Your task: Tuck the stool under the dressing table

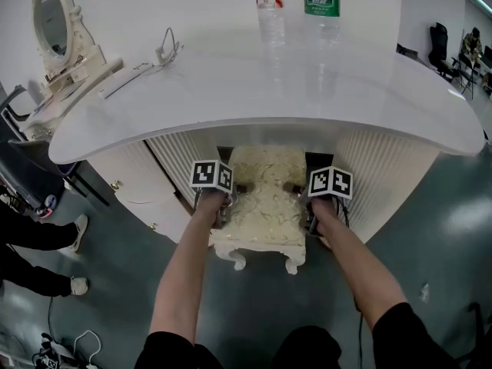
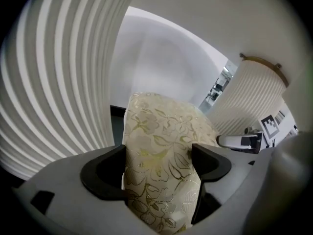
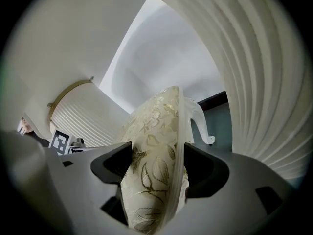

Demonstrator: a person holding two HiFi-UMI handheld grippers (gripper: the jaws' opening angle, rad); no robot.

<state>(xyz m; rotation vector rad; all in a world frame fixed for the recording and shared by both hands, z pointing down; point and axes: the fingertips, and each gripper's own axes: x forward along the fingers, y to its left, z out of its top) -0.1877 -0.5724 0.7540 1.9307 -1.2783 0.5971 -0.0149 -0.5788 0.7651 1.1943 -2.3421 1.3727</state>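
The stool [image 1: 265, 206], with a cream seat in gold floral fabric and white carved legs, stands halfway into the knee gap of the white dressing table [image 1: 231, 83]. Its front legs are still out on the floor. My left gripper [image 1: 233, 194] is shut on the seat's left edge, and my right gripper [image 1: 301, 194] is shut on its right edge. In the left gripper view the seat cushion [image 2: 161, 146] fills the gap of the left gripper [image 2: 159, 163]. In the right gripper view the seat [image 3: 151, 151] is clamped in the right gripper [image 3: 156, 168], with a stool leg [image 3: 203, 124] beyond.
Fluted white pedestals [image 1: 181, 160] [image 1: 384, 167] flank the gap closely on both sides. On the tabletop stand an oval mirror [image 1: 54, 18] and two water bottles [image 1: 270, 10] [image 1: 323, 2]. A person's shoes [image 1: 77, 233] and cables [image 1: 69, 348] are on the grey floor at left.
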